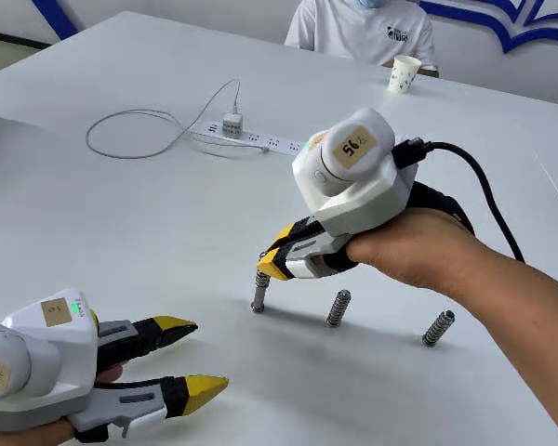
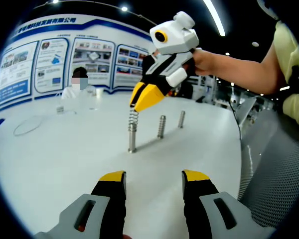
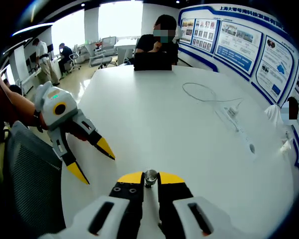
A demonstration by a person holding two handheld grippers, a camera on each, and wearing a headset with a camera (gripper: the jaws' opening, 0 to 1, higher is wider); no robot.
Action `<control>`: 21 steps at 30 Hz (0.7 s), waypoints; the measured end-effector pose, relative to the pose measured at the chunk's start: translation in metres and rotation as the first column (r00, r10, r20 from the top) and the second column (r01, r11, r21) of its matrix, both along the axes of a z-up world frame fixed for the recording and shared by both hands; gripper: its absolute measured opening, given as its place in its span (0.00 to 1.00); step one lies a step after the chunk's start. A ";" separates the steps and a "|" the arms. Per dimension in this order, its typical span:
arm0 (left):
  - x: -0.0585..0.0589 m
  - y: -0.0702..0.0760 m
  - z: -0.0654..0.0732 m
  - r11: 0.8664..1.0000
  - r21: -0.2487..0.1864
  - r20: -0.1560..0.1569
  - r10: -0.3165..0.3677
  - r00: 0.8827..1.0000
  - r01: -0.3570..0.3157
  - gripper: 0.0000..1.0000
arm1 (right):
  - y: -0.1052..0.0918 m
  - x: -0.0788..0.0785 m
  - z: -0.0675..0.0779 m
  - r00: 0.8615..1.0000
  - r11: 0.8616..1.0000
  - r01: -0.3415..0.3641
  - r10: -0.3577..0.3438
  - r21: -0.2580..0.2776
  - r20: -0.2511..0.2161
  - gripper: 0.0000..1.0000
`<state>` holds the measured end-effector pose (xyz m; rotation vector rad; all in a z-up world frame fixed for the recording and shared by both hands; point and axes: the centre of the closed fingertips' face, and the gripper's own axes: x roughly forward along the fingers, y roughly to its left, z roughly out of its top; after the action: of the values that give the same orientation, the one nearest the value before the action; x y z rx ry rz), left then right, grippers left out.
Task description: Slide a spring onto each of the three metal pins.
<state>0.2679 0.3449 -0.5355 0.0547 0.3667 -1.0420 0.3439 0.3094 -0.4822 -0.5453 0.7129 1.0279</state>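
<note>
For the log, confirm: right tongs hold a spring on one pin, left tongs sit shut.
Wrong on the left tongs: they sit open, jaws apart, as the left gripper view shows. The right tongs do hold a spring on one pin.

Head view looks down on the white table from close. Left gripper view, low over it, faces the right gripper and pins. Right gripper view, tight on a spring, faces back at the left gripper.
</note>
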 end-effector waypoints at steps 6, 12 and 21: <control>0.000 -0.001 0.001 1.000 -0.001 0.000 0.001 1.000 -0.001 0.46 | 0.000 0.001 -0.004 1.000 1.000 0.003 -0.003 -0.003 -0.011 0.12; -0.001 0.000 0.000 1.000 -0.001 -0.004 0.002 1.000 -0.002 0.46 | 0.000 0.001 -0.008 1.000 1.000 0.004 -0.004 -0.006 -0.020 0.12; 0.000 0.002 -0.001 1.000 0.001 -0.006 0.006 1.000 -0.006 0.46 | -0.001 0.001 -0.014 0.999 1.000 0.006 -0.007 -0.012 -0.034 0.12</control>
<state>0.2679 0.3467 -0.5364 0.0521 0.3725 -1.0365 0.3446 0.3089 -0.4959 -0.5369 0.7505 1.0292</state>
